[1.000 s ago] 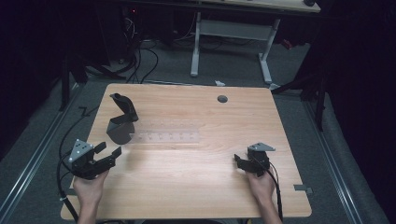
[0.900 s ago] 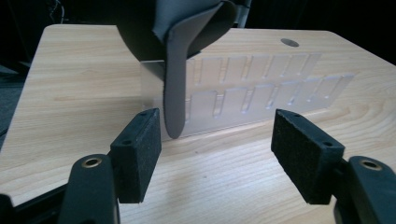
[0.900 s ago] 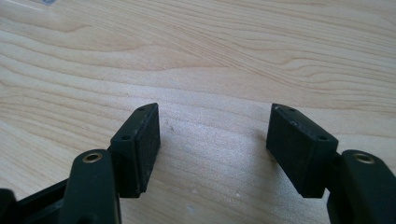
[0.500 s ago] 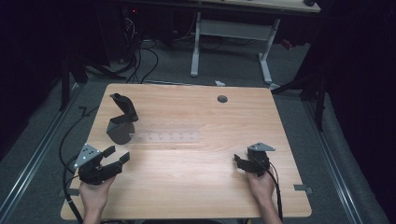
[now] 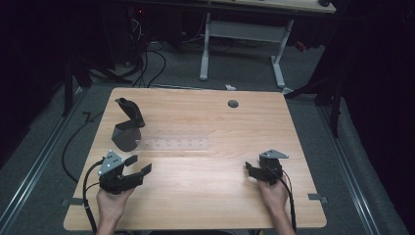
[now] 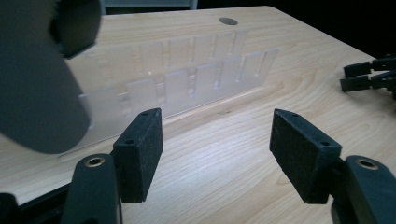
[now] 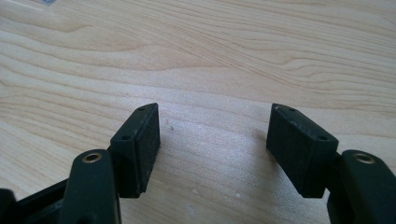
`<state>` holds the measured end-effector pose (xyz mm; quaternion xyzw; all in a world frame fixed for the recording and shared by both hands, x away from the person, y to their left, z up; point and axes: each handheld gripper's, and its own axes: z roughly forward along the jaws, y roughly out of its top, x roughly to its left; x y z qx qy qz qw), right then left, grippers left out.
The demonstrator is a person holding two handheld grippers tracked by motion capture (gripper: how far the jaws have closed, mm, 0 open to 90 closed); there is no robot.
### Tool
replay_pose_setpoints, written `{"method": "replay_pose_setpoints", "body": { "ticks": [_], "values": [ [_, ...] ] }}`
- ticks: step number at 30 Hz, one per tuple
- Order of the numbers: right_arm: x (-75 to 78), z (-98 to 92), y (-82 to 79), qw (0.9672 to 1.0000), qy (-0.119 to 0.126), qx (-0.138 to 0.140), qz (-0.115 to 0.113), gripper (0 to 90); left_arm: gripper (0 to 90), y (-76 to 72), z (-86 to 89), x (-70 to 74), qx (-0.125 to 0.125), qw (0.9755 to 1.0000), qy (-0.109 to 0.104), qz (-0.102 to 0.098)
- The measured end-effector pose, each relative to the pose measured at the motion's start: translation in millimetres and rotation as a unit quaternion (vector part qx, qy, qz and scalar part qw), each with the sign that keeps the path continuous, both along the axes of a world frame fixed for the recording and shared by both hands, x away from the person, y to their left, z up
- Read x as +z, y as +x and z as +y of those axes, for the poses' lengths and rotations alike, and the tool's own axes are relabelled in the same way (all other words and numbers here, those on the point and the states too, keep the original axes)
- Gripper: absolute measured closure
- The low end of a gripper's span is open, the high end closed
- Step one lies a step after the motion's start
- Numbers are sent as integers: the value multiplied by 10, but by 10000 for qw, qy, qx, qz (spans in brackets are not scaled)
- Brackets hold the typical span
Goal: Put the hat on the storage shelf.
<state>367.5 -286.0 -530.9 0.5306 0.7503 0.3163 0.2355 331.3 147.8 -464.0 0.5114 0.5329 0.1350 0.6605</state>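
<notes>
Clear slotted rack (image 5: 173, 143): long axis across table, just ahead of our left gripper (image 5: 137, 169); right gripper (image 5: 250, 169) well apart; both agape, empty.

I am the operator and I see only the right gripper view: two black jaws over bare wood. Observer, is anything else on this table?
Observer: Yes. A clear plastic rack with a row of slots lies flat near the table's middle-left.
Operator: Anything beside it?
Observer: A dark grey scanner-shaped device on a round base stands at the rack's left end.
Operator: Where is the left gripper?
Observer: The left gripper is at the near left of the light wooden table, jaws apart, pointing toward the rack.
Operator: Does it hold something?
Observer: No, the left gripper view shows only wood between its pads.
</notes>
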Motion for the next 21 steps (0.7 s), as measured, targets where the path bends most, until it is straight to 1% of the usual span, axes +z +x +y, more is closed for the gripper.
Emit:
{"method": "replay_pose_setpoints", "body": {
  "ticks": [8,13,16,21],
  "values": [
    [0,1,-1,10000,4,-6,3,353,351,47,-170,-34,-266,9996,2,84],
    [0,0,0,10000,2,-3,1,353,351,96,-275,-83,-360,9992,95,112],
    [0,0,0,10000,0,-1,0,352,352,132,-325,-118,-420,9989,100,183],
    [0,0,0,10000,-2,-1,-1,353,354,183,-400,-192,-531,9980,193,285]
  ]
}}
